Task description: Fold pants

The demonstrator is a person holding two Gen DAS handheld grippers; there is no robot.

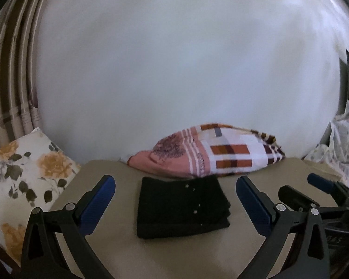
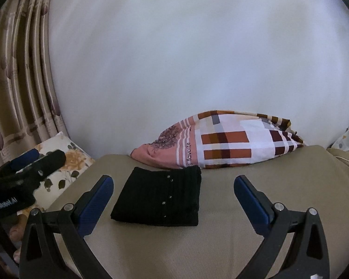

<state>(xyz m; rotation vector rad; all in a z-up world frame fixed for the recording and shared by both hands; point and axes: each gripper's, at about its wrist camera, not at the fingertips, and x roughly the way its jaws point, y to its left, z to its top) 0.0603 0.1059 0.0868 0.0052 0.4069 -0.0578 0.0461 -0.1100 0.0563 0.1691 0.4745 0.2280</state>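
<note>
At the bottom of each wrist view, the left gripper (image 1: 175, 186) and right gripper (image 2: 173, 183) are seen with jaws spread wide, nothing held. Just ahead, between both finger pairs, the pants (image 1: 182, 205) lie as a compact folded stack on the bed (image 2: 244, 232), no long axis left. Neither gripper is clearly nearer. Beyond, a pillow (image 1: 221, 153) is set against the wall (image 1: 186, 58).

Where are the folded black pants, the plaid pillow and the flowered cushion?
folded black pants (image 2: 158, 197): right wrist view, middle of top layer.
plaid pillow (image 2: 225, 144): right wrist view, on its checked front.
flowered cushion (image 1: 30, 169): left wrist view, centre of printed cover.
</note>
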